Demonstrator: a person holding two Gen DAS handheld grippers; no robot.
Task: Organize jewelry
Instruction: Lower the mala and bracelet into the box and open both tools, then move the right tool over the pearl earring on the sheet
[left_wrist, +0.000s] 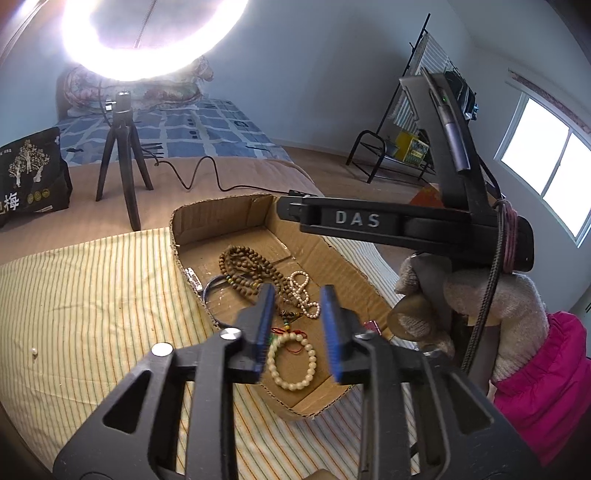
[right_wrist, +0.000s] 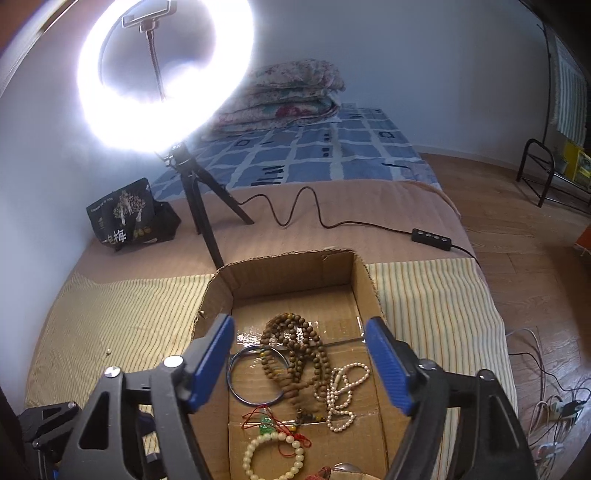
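A shallow cardboard box (left_wrist: 332, 254) (right_wrist: 295, 269) lies on a striped cloth. In it lie a brown wooden bead necklace (left_wrist: 247, 269) (right_wrist: 295, 354), a white pearl strand (left_wrist: 304, 295) (right_wrist: 343, 395), a cream bead bracelet (left_wrist: 291, 362) (right_wrist: 273, 461), a thin metal bangle (right_wrist: 236, 380) and a red cord with a green charm (right_wrist: 264, 424). My left gripper (left_wrist: 297, 295) is open and empty above the box. My right gripper (right_wrist: 301, 325) is open and empty, its jaws wide over the box. The right gripper's body (left_wrist: 406, 225), in a gloved hand, shows in the left wrist view.
A ring light on a tripod (right_wrist: 199, 206) stands behind the box, its cable and control (right_wrist: 432, 234) trailing right. A black bag (right_wrist: 129, 218) sits at the back left. A small loose bead (left_wrist: 34, 352) (right_wrist: 108, 352) lies on the striped cloth (left_wrist: 92, 295).
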